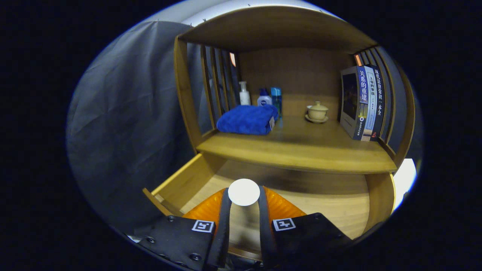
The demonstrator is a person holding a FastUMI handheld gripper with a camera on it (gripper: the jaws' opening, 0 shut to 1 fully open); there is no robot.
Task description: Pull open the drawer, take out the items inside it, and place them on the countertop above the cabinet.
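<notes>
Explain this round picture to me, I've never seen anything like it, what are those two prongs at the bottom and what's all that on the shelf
The camera rides on a handheld gripper and looks forward along its two fingers, the prongs you see. They are closed on a white-capped object, likely a bottle, above the open wooden drawer. Beyond the fingers is the cabinet's countertop. On it lie a folded blue towel, three bottles behind it, a lidded cup on a saucer, and upright books against the right-hand slats.
</notes>
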